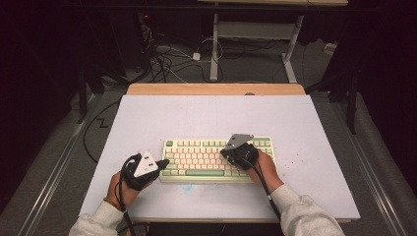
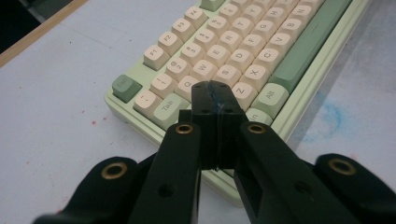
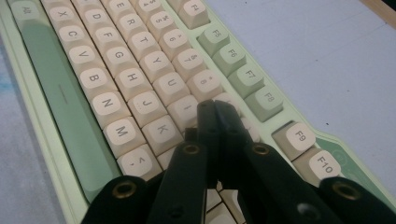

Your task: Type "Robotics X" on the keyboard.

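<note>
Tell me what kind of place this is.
Probably a lab or recording workspace, not a home desk. A white-topped table holds just a green and cream keyboard, black curtains close it in, loose cables lie on the grey floor behind, and another bench's frame stands there.

Light grey sleeves (image 1: 307,216) are worn on both forearms. Each black tool, left tool (image 1: 164,162) and right tool (image 1: 223,152), is topped by a pale three-cornered plate, trailed by a black cable (image 1: 265,189) and fitted with brass-ringed screw holes (image 2: 185,128).
</note>
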The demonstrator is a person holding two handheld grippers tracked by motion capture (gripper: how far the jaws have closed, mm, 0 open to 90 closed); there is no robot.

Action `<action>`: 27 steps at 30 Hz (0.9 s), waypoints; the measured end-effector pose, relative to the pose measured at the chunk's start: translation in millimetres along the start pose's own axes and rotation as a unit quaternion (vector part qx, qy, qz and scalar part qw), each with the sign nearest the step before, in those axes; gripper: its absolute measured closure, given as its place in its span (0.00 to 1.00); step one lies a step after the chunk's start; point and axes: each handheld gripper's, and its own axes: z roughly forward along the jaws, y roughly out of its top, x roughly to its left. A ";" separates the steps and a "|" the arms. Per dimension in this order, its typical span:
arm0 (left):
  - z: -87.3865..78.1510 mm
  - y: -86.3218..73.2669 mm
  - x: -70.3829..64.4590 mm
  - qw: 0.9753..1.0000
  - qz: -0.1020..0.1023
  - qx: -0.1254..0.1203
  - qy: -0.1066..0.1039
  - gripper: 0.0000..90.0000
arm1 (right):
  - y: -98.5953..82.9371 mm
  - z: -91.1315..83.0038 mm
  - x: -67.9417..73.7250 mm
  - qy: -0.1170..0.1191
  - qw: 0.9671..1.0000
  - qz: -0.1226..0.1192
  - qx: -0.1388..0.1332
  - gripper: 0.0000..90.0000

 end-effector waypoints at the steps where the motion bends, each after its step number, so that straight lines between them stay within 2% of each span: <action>1: 0.0 0.0 0.1 1.000 0.000 0.000 -0.001 0.97 | 0.2 0.3 0.2 -0.001 1.000 0.002 -0.001 1.00; 6: 0.4 0.1 0.0 1.000 0.000 0.001 -0.001 0.97 | 0.7 0.9 0.1 -0.001 1.000 -0.006 0.000 1.00; 8: 0.8 0.3 -0.6 1.000 0.001 0.002 -0.003 0.97 | 0.8 1.0 0.9 -0.002 1.000 -0.004 0.005 1.00; 9: 1.3 0.2 -0.9 1.000 -0.002 0.003 -0.006 0.97 | 1.6 2.9 2.3 -0.001 1.000 -0.007 0.016 1.00; 13: 0.9 0.7 -0.9 1.000 0.001 0.002 -0.004 0.97 | 3.7 1.6 3.7 0.000 1.000 -0.012 0.020 1.00; 17: 1.0 0.0 -0.9 1.000 -0.004 0.004 -0.006 0.97 | 3.4 -7.2 0.1 -0.005 1.000 0.002 -0.009 1.00; 27: 1.7 0.6 -1.9 1.000 -0.002 0.005 -0.009 0.97 | 3.9 -18.8 2.5 -0.009 0.999 0.007 -0.036 1.00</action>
